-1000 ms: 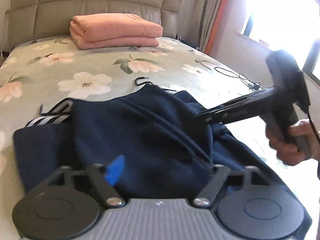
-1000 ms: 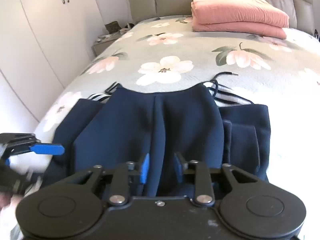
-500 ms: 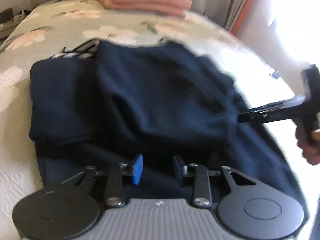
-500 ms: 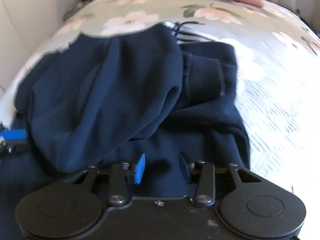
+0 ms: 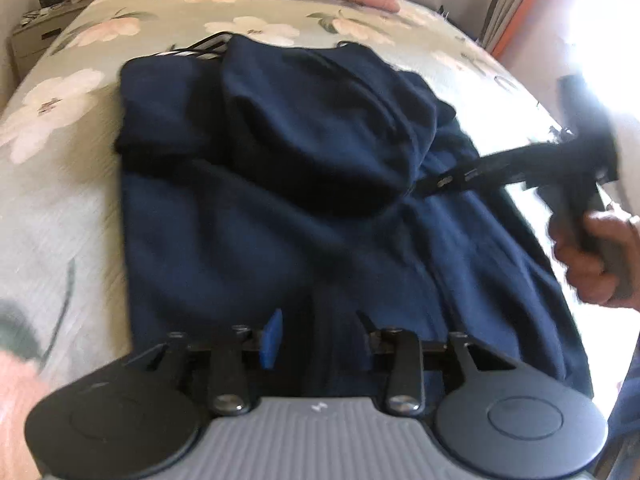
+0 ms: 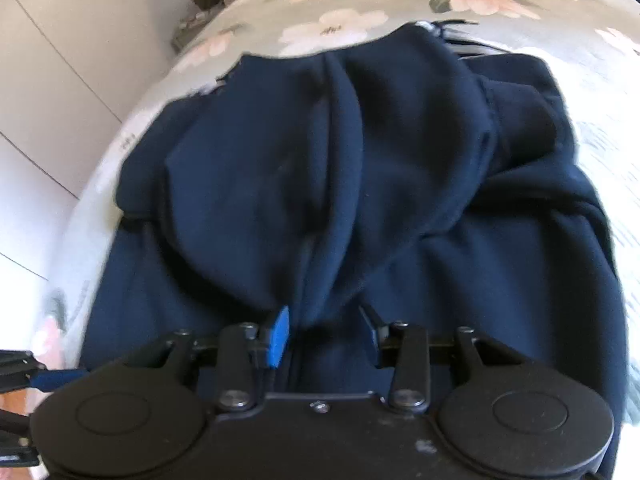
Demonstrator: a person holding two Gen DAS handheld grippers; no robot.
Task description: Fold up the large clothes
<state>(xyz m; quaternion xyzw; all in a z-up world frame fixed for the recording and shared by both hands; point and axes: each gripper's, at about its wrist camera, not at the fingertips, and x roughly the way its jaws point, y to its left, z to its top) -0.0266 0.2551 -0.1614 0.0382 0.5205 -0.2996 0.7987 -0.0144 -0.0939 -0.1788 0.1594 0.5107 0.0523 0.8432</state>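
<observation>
On the flowery bed lies the dark blue hoodie, partly folded. Both the left gripper and the right gripper hang just above its near edge, fingers apart, holding nothing.

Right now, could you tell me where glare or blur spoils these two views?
Left wrist view: window glare whites out the right edge behind the right gripper; mild motion blur. Right wrist view: the navy hoodie is smeared, and the bedspread is washed out.
</observation>
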